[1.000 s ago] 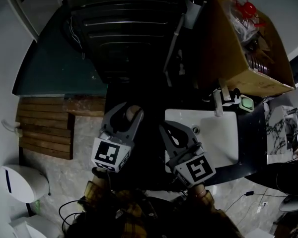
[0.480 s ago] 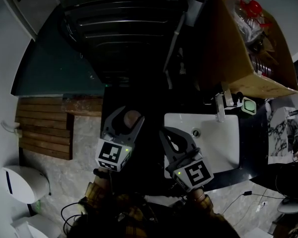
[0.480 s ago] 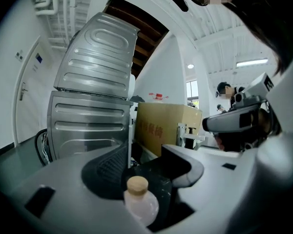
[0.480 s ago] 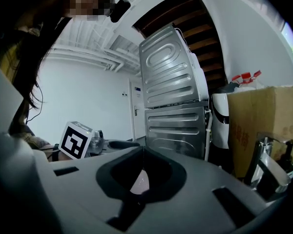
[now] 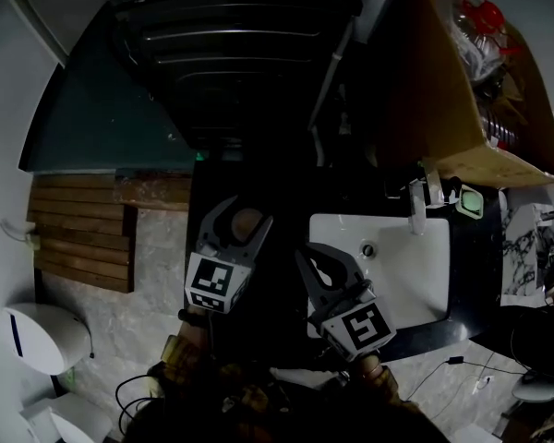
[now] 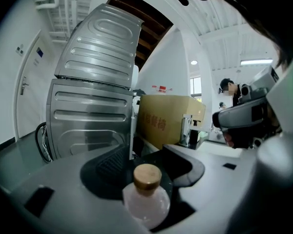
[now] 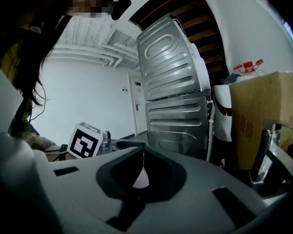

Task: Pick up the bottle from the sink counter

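Head view: the bottle [image 5: 248,221] shows only as a round, light brown stopper seen from above. It sits over the dark worktop [image 5: 468,268], left of the white sink basin [image 5: 415,261] and between the two prongs of the left hand-held gripper [image 5: 246,212]. The right hand-held gripper [image 5: 312,255] hangs just beside it at the basin's near left corner. A faucet [image 5: 415,203] stands at the basin's far rim, with a brown cardboard box [image 5: 462,90] behind it and a ribbed metal cabinet [image 5: 240,53] to the left of the box.

Left gripper view: the bottle [image 6: 147,200] is small, with a rounded, pale pink, translucent body, a short neck and a tan cork-like stopper [image 6: 147,176]. It stands upright, deep between the jaws of the left hand-held gripper [image 6: 144,153], and its base is hidden behind them. The jaws have just been opening and stand wide, released around the bottle, with a dark gap on its right side. The box and faucet show beyond.

Right gripper view: the right hand-held gripper [image 7: 144,153] is clenched, its jaws meeting with only a thin slit and a small drop-shaped gap, and nothing is held. The left hand-held gripper's marker cube [image 7: 88,141] shows to its left.
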Demonstrator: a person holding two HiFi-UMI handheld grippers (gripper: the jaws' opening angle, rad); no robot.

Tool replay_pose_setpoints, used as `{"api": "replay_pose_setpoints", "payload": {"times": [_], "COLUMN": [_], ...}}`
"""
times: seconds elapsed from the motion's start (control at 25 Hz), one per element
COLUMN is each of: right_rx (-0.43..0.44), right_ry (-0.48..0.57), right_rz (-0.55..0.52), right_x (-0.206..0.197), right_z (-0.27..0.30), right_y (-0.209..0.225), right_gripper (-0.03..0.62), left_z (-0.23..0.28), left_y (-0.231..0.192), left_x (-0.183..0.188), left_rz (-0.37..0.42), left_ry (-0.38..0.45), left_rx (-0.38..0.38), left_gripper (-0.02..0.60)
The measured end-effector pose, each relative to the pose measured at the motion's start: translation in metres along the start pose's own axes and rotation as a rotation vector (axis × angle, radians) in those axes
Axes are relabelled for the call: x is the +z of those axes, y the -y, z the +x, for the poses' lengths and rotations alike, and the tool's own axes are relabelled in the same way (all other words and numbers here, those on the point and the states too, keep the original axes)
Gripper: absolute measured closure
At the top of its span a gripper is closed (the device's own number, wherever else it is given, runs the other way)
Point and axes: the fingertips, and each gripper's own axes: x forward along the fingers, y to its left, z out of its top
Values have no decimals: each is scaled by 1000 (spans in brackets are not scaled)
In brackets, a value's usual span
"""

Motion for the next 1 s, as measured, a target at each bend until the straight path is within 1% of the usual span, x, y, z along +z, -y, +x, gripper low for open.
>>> {"api": "replay_pose_setpoints", "payload": {"times": [0.2,0.32,0.52,0.64,0.8,1.0], "right_rx": [7,10,11,13,16,8], "right_ry": [-27,-35,-43,-50,-56,-55], "right_rz": [13,14,8,13,18,22], "right_x": [-9,-11,-14,-17,-20,-21], "right_z": [6,9,11,13,14,13], "right_y": [0,3,7,6,5,5], "right_gripper": [577,577,577,577,577,577], "left_z": [8,13,18,20,21,21], "left_y": [0,1,-1,-5,-9,-10], "left_x": [-11,-14,-20,-24,-27,-28], "left_rz": [-5,5,37,55,78,90], "left_ry": [-23,-29,-48,-59,-47,-42], "left_rx": [-26,-35,-24,-3,29,39], "left_gripper": [362,362,362,362,362,364]}}
